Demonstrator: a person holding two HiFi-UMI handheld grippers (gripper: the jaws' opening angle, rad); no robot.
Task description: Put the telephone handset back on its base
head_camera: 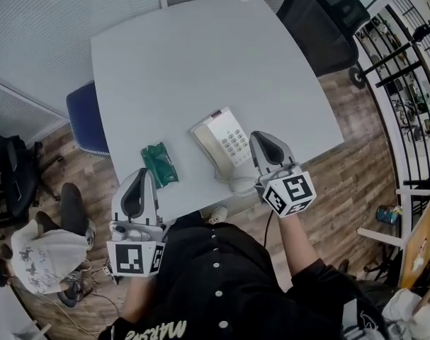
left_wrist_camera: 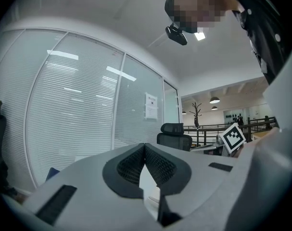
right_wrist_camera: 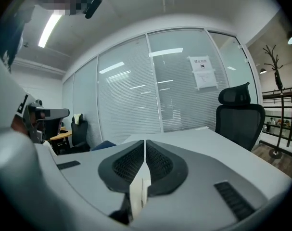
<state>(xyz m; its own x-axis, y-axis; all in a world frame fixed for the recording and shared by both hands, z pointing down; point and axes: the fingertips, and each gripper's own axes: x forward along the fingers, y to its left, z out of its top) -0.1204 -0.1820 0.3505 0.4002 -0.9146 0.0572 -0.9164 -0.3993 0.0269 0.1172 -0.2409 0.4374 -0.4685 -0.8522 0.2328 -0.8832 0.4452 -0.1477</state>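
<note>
The white telephone base [head_camera: 229,142] with a grey keypad stands near the table's front edge. Its handset [head_camera: 206,142] lies along the base's left side, and the coiled cord [head_camera: 237,183] trails toward the edge. My right gripper [head_camera: 260,137] hovers just right of the phone, above it, with its jaws shut and nothing between the pads [right_wrist_camera: 145,143]. My left gripper [head_camera: 142,173] hangs over the front edge, left of the phone, pointing level; its jaws are shut and empty too [left_wrist_camera: 144,146].
A green packet [head_camera: 159,164] lies on the grey table [head_camera: 200,55] between the left gripper and the phone. A blue chair [head_camera: 86,119] stands at the left side, a black office chair [head_camera: 321,20] at the far right corner. A seated person [head_camera: 37,253] is at lower left.
</note>
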